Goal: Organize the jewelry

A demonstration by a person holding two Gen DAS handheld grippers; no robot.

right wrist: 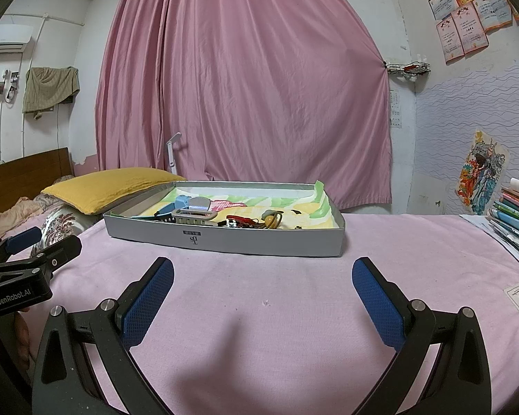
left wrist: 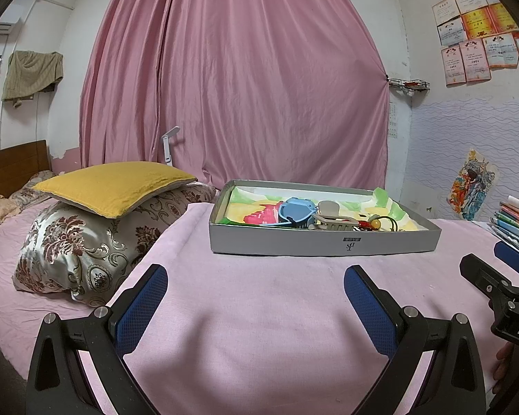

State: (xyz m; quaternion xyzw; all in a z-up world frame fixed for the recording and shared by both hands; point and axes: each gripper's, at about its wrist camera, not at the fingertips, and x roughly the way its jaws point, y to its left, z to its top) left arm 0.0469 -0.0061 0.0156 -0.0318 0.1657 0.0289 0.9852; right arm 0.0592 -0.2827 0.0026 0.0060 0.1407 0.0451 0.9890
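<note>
A shallow grey box (left wrist: 294,240) (right wrist: 259,242) lined with colourful paper sits on the pink-covered bed. Inside lie a blue watch (left wrist: 294,212) (right wrist: 183,202), a beige clasp piece (left wrist: 334,223) (right wrist: 193,216), a red and dark beaded piece (right wrist: 240,222) and a yellow bead on a hair tie (left wrist: 377,223) (right wrist: 270,220). My left gripper (left wrist: 256,278) is open and empty, hovering over the bed in front of the box. My right gripper (right wrist: 263,271) is open and empty, also short of the box. Each gripper shows at the other view's edge.
A yellow cushion (left wrist: 116,185) rests on a floral pillow (left wrist: 86,249) to the left. A stack of books (right wrist: 515,214) stands at the right edge. A pink curtain (left wrist: 238,79) hangs behind. A wooden headboard (left wrist: 14,164) is at far left.
</note>
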